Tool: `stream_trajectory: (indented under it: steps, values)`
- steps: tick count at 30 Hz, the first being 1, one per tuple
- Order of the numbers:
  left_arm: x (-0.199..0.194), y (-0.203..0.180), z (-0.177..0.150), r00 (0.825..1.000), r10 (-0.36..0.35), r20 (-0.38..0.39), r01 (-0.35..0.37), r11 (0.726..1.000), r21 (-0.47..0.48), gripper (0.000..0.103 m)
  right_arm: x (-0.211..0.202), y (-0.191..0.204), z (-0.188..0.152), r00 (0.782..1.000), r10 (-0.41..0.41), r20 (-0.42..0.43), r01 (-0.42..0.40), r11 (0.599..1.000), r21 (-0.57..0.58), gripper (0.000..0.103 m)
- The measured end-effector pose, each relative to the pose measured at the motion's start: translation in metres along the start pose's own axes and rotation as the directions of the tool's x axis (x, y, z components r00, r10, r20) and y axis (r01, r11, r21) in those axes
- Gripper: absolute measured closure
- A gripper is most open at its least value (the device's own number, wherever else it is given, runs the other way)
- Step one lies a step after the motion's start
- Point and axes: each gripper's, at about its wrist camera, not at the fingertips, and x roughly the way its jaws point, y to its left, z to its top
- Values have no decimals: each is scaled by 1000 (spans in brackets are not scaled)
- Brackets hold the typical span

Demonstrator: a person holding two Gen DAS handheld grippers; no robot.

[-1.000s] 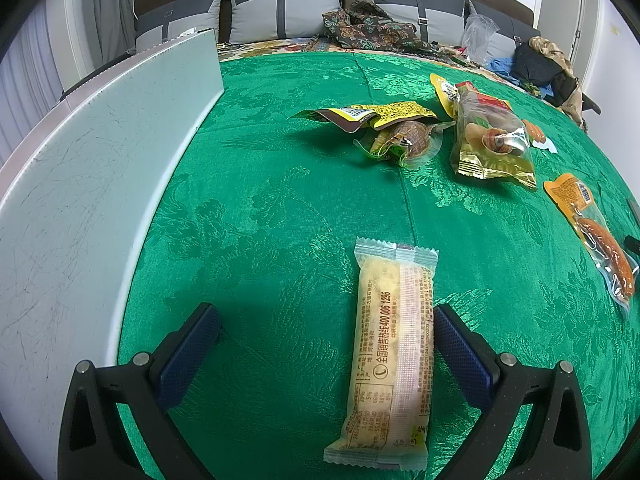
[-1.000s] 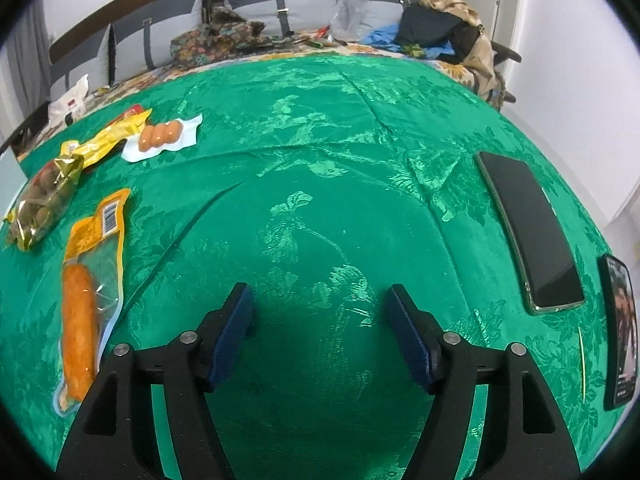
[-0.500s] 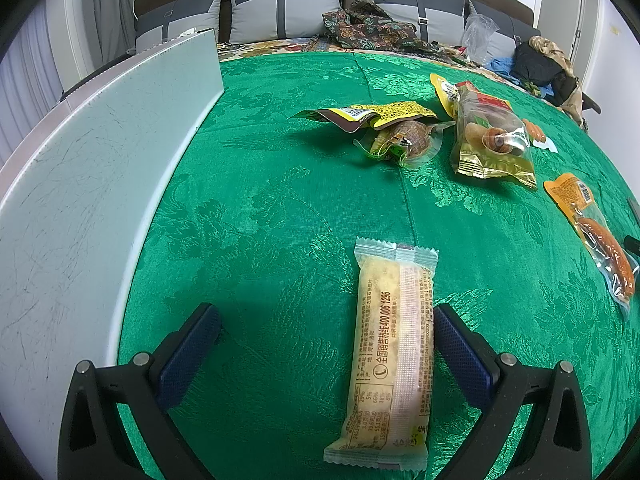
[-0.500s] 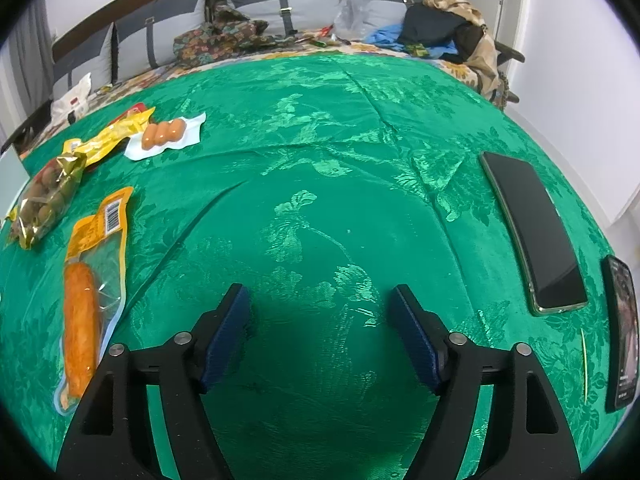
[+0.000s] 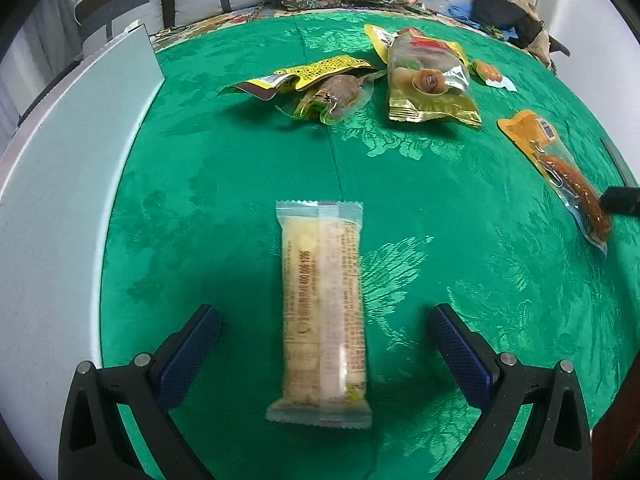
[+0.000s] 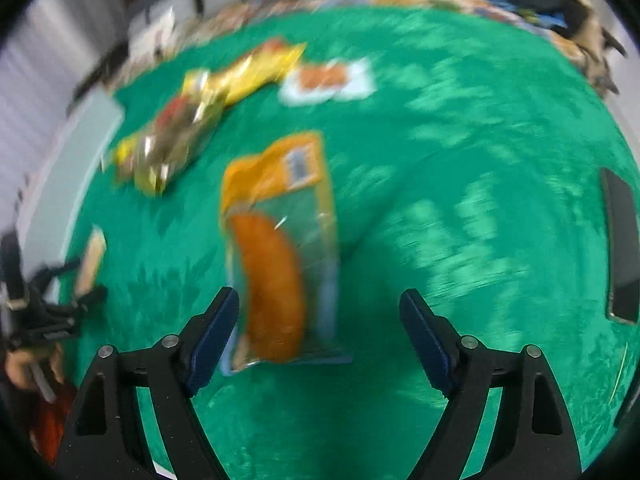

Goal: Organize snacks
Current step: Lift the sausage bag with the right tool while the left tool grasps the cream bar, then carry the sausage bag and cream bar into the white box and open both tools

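A pale bar snack [image 5: 322, 312] in a clear wrapper lies lengthwise on the green tablecloth [image 5: 240, 184]. My left gripper [image 5: 324, 316] stands open astride it, with both pads well clear of the wrapper. In the blurred right wrist view, an orange sausage packet [image 6: 276, 248] lies flat on the cloth. My right gripper [image 6: 318, 298] hangs over its near end. Its jaws are opening, and the packet sits between them, close to the left finger, without being pressed. The same packet [image 5: 560, 172] shows at the right in the left wrist view.
Further back lie a yellow-brown packet [image 5: 304, 76], a clear pouch [image 5: 340, 96], a gold bag [image 5: 428, 80] and a small white sausage pack [image 5: 488, 74]. A grey-white panel [image 5: 60, 184] borders the left side. A dark phone [image 6: 622, 248] lies at the right.
My right gripper has swung left from bare cloth to over the sausage packet, its jaws spreading wider. The left gripper turned a little, so the bar now sits centred between its fingers.
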Motion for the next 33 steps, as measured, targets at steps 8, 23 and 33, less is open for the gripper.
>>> stream_trajectory:
  steps: [8, 23, 33]
  values:
    - [-14, -14, -1, 999, -30, 33, 28, 998, 57, 74, 32, 42, -4, 994, -110, -17, 106, 981, -164, 21]
    - [-67, -1, -2, 967, -205, 152, 229, 960, -162, 77, -23, -28, -25, 942, 334, 40, -336, 922, 191, 47]
    - [-181, 140, -25, 934, -85, 347, 233, 882, -411, 76, -87, 131, 27, 814, 575, 79, -573, 818, -47, 46]
